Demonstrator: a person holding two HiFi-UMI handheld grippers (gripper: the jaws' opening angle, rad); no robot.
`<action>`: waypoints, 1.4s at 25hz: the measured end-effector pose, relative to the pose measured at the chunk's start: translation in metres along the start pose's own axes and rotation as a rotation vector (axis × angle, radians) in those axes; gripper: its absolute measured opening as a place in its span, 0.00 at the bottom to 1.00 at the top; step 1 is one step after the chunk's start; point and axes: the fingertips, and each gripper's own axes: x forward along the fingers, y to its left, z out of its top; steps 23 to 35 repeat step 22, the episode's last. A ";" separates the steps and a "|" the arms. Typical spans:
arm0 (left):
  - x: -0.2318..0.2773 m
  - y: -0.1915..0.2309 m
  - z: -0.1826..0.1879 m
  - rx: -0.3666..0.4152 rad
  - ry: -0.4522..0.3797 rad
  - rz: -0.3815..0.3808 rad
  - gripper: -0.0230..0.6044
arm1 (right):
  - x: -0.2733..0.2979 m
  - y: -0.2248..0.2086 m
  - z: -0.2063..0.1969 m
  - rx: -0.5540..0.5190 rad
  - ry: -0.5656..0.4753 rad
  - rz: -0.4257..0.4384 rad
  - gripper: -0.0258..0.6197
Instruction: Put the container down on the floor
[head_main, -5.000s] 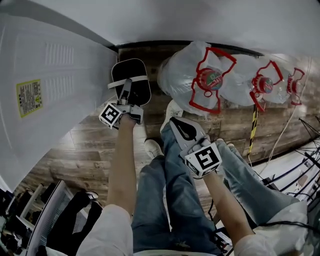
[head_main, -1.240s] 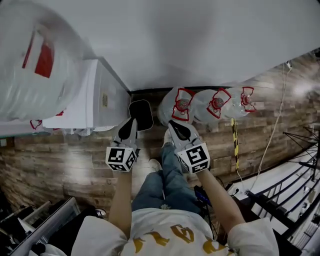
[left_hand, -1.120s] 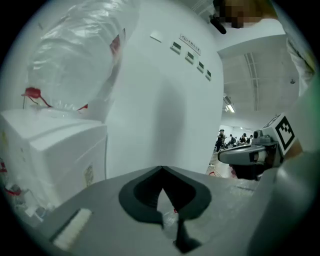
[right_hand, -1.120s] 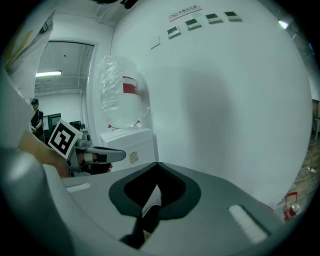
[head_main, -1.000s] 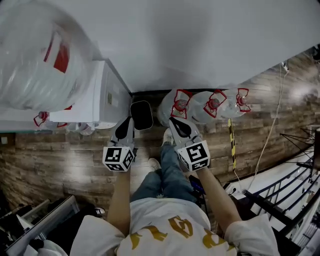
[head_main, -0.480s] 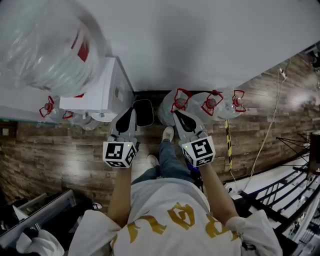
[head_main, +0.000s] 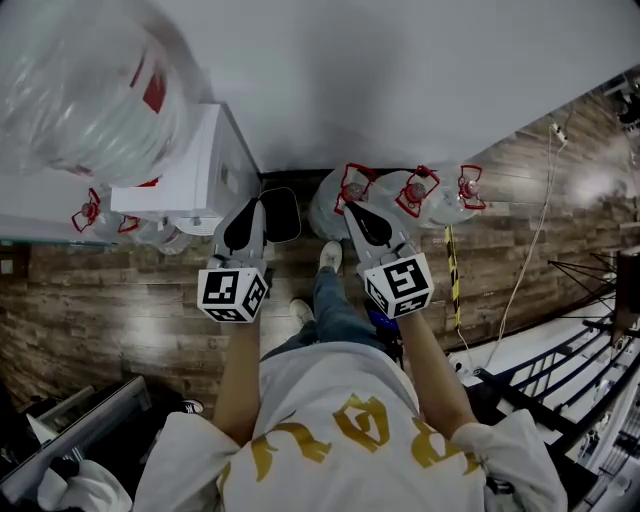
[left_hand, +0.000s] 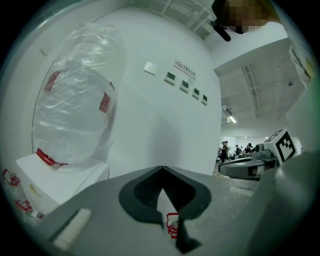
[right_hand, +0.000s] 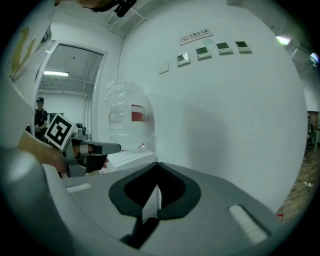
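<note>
1. The left hand-held gripper (head_main: 255, 207) is held out in front of the person, its jaws brought together with nothing clamped between them.
2. The right hand-held gripper (head_main: 352, 210) is level with it and just to its right. Its jaws are likewise closed and empty.
3. Beyond the right one's tip, three clear plastic-wrapped water containers with red handles (head_main: 335, 198) stand in a row on the brown wood-plank floor (head_main: 120, 290). They are against the foot of the white wall (head_main: 400, 70), and neither gripper touches them.
4. Through the thin slit of the left jaws a bit of red handle shows, seemingly one of those containers.
5. A black oval pad (head_main: 283, 215) lies on the floor just beyond the left gripper, left of the containers.
6. Further left stands a white cabinet-like dispenser (head_main: 190, 175), with a large clear wrapped bottle bearing a red label (head_main: 85, 90) on top of it.
7. The person's white shoes (head_main: 329, 257) are planted on the planks between the two grippers.
8. To the right, a yellow-and-black striped strip (head_main: 450, 275) and a white cable (head_main: 520, 270) run along the floor.
</note>
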 end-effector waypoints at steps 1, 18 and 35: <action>0.000 0.000 -0.001 0.000 0.000 -0.001 0.04 | 0.000 -0.001 -0.001 0.000 0.001 -0.002 0.08; 0.014 0.001 -0.004 0.001 0.009 -0.008 0.04 | 0.004 -0.014 0.003 0.013 -0.001 0.008 0.08; 0.014 0.004 -0.005 0.001 0.018 -0.004 0.04 | 0.008 -0.012 0.005 0.008 -0.003 0.015 0.08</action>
